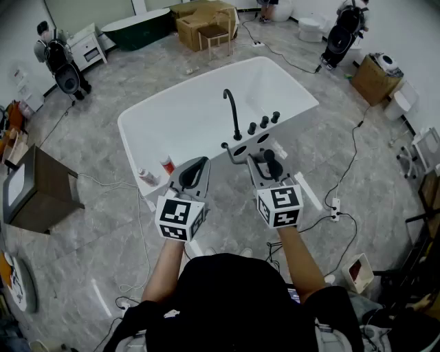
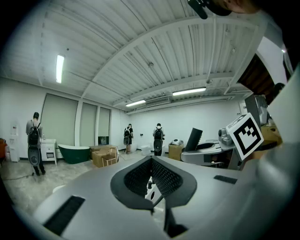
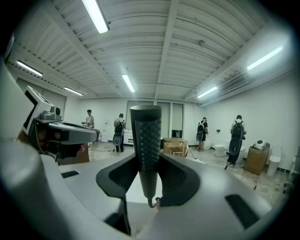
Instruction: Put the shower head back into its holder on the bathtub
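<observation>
1. Nearest us, the left gripper (image 1: 193,172) is clenched. Its tips meet with nothing between them, and it points about level toward the white bathtub (image 1: 130,141).
2. Just beside it, the right gripper (image 1: 267,159) grasps the shower head (image 3: 146,140), with its pads pressed on the dark dimpled handle.
3. The shower head stands upright across those jaws. Its long axis runs up and down, with the wide flat end on top and the thin end hanging below the pads.
4. We see it held above the near ledge of the bathtub, at the end where the fittings sit.
5. Two bottles (image 1: 157,170) rest on that ledge near the left gripper.
6. Just beyond the right gripper are round holes (image 1: 240,148) in the ledge. One may be the holder, though the head view is too small for us to be sure.
7. Past the holes stand three black knobs (image 1: 263,122) and a curved black faucet (image 1: 232,110).
8. Well beyond the bathtub lie a dark green tub (image 1: 137,31) and cardboard boxes (image 1: 206,20).
9. Farthest off, people with backpacks (image 3: 234,136) stand by the back wall.
</observation>
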The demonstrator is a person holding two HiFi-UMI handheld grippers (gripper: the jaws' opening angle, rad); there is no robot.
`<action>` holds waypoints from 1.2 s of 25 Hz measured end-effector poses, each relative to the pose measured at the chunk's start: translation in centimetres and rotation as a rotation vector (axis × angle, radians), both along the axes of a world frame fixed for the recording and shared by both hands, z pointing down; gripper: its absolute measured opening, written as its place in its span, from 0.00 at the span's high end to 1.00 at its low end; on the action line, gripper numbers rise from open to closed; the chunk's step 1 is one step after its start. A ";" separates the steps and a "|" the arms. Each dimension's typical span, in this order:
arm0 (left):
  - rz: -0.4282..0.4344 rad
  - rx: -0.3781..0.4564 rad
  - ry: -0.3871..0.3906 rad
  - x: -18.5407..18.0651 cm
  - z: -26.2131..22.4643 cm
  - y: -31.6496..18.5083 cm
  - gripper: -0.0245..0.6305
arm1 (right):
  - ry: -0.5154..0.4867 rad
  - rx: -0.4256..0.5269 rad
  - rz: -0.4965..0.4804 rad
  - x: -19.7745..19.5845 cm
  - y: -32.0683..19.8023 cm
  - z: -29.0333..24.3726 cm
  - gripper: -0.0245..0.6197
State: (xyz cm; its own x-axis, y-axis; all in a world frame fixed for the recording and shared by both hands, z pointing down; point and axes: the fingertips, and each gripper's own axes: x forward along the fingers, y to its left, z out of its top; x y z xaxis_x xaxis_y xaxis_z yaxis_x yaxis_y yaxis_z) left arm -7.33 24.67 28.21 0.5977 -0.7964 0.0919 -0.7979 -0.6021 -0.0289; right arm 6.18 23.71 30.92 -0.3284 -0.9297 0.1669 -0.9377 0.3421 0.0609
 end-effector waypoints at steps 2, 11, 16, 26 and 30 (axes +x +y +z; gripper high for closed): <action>0.008 0.000 0.008 0.0 -0.5 0.3 0.94 | -0.012 -0.007 0.002 -0.1 -0.1 0.0 0.75; -0.014 -0.012 0.010 1.1 -0.3 1.1 0.94 | -0.025 -0.010 -0.026 0.4 0.6 -0.1 0.75; -0.047 -0.030 0.010 2.7 0.5 1.6 0.94 | -0.023 -0.017 -0.050 2.1 1.3 0.3 0.75; -0.104 -0.028 -0.016 6.3 1.2 3.4 0.94 | -0.024 -0.025 -0.104 5.8 2.8 1.3 0.75; -0.126 -0.028 -0.033 7.0 1.3 3.6 0.94 | -0.033 -0.028 -0.110 7.3 2.8 1.4 0.75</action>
